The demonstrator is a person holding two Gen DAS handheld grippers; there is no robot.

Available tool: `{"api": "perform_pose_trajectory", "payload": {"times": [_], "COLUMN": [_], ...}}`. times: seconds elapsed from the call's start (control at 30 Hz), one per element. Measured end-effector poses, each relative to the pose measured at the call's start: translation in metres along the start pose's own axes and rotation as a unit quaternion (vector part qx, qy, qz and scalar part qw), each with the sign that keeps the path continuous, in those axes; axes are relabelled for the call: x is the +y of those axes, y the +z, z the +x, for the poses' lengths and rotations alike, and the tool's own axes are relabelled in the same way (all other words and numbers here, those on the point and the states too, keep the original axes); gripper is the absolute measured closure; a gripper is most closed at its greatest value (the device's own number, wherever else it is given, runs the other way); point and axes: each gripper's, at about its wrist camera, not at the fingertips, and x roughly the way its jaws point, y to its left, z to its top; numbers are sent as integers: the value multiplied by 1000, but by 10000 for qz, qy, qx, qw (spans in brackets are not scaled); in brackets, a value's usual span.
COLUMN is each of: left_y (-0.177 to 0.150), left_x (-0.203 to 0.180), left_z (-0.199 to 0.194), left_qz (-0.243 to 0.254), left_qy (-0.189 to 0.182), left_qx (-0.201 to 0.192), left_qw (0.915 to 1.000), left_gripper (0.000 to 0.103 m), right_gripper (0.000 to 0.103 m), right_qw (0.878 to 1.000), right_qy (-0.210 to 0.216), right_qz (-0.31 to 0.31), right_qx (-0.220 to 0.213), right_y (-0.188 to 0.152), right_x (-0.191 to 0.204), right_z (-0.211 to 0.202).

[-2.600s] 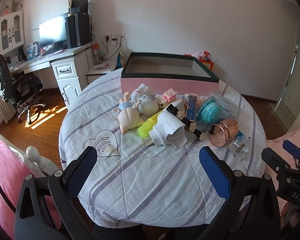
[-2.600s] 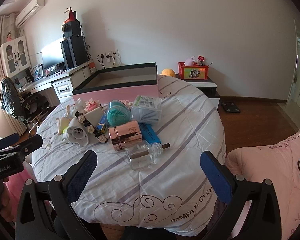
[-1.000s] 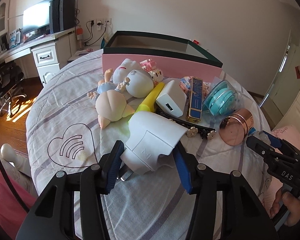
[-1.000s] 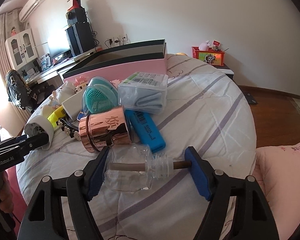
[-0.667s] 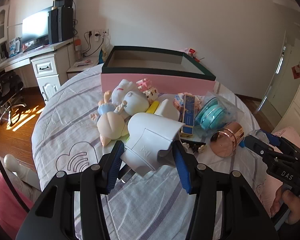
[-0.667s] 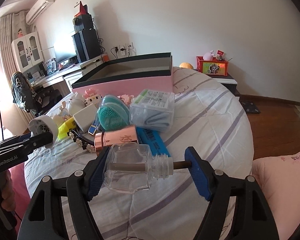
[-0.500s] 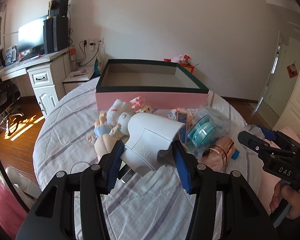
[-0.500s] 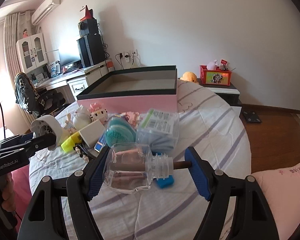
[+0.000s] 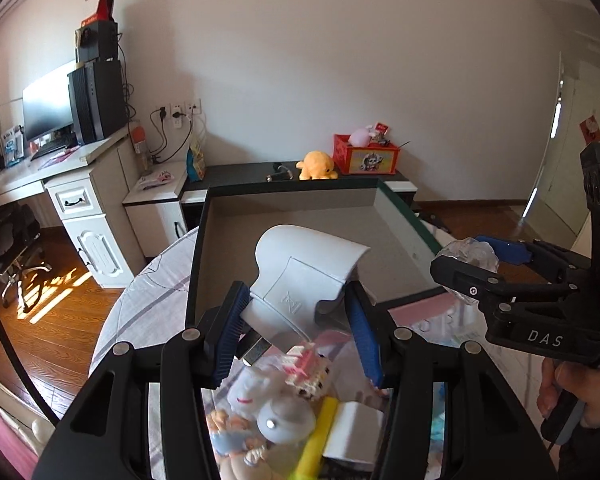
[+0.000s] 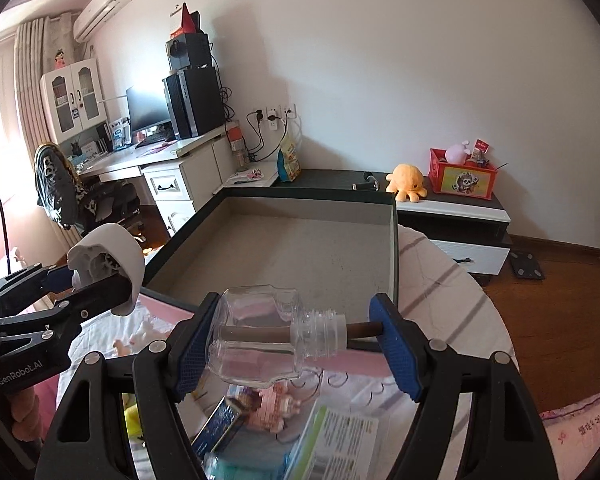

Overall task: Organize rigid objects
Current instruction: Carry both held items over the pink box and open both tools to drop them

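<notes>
Black plastic lettered "DAS" marked the right gripper (image 10: 294,346), clamped on a clear glass bottle (image 10: 268,336), "GenRobot.AI" the left gripper (image 9: 296,334), clamped on a white plug-in device (image 9: 300,276), both tilted down above the pink box (image 10: 300,256) on the striped tablecloth (image 10: 440,280).

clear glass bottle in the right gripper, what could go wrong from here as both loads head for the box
The clear glass bottle is pinched end to end, one pad on its base, the other on the thin brown stick poking from its neck; it may pivot or slip out of the right gripper and break. The left gripper holds the bulky white plastic device only by its narrow lower end, so it could tip. Both hang close together over the pink-sided open box and could collide.
</notes>
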Motion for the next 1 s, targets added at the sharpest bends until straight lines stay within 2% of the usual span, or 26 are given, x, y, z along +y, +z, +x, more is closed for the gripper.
{"api": "perform_pose_trajectory", "payload": {"times": [0.13,0.3,0.47,0.53,0.57,0.67,0.73,0.9,1.0], "left_y": [16,13,2,1,0,0,-2,-15,-30], "left_x": [11,11,9,11,11,12,10,6,2], "left_z": [45,81,93,93,89,67,44,-33,-81], "left_qz": [-95,-2,-1,-47,-56,-65,-9,-128,-158], "left_qy": [31,147,204,269,273,281,406,738,1063], "left_qx": [347,746,926,922,878,652,380,-382,-863], "left_qw": [9993,9971,9955,9954,9958,9975,9985,9965,9904], "left_gripper": [52,52,51,47,44,24,19,3,0], "right_gripper": [27,27,27,26,23,23,23,19,14], "right_qw": [9992,9959,9944,9939,9935,9941,9952,9992,9988], "right_qy": [-20,-78,-115,-178,-230,-155,-151,-217,-345], "right_qz": [53,84,91,107,141,276,322,275,167], "right_qx": [388,892,1047,1082,1109,1038,909,188,-301], "right_y": [16,14,10,8,7,5,3,-2,-16], "right_x": [-5,-9,-7,-5,-6,-10,-9,7,28], "right_z": [46,88,97,96,95,86,70,2,-50]}}
